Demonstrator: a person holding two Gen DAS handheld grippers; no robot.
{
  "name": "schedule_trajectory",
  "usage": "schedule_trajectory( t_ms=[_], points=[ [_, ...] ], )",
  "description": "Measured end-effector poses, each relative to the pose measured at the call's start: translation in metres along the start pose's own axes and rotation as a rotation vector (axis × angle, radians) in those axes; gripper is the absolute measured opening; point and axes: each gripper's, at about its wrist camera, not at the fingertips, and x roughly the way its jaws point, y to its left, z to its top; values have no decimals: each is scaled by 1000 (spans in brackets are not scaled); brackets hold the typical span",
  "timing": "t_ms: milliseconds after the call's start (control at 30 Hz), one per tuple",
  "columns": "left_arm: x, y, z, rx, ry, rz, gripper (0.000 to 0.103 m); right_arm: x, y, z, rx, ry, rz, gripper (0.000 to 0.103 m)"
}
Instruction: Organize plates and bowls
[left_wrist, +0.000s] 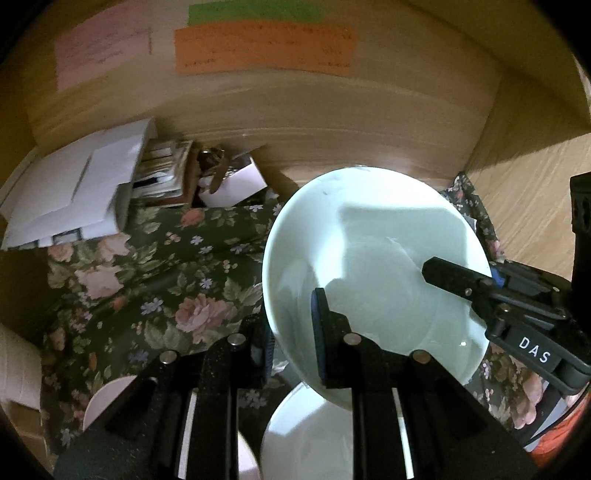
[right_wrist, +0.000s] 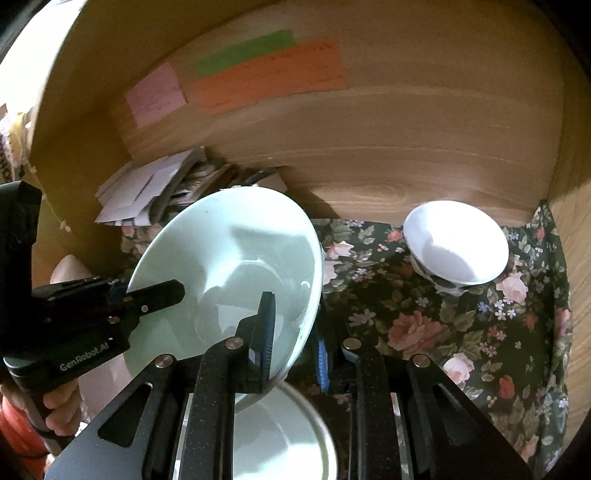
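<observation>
Plate (right_wrist: 229, 266) tilting between both grippers: left gripper (left_wrist: 291, 339) and right gripper (right_wrist: 295, 343) each clamping opposite rims, pale plate (right_wrist: 284, 435) directly below.

left gripper (left_wrist: 293, 332): jaws closed on pale green plate (left_wrist: 369, 258) rim, one finger inside, one outside | right gripper (right_wrist: 293, 332): jaws clamped on opposite rim | both raised, plate tilted between

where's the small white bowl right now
In the right wrist view, the small white bowl sits far right on the floral cloth, near the wooden back wall.
</observation>
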Motion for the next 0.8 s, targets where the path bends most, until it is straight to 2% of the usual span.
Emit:
schedule_trajectory(
  t_ms=[433, 800],
  points=[
    [-33, 22, -30, -60, -28, 33, 18, 1, 48, -11, -69, -8, 44, 18],
    [-59, 60, -59, -139, -43, 82, 18, 17, 93, -24, -134, 20, 109, 18]
  ],
)
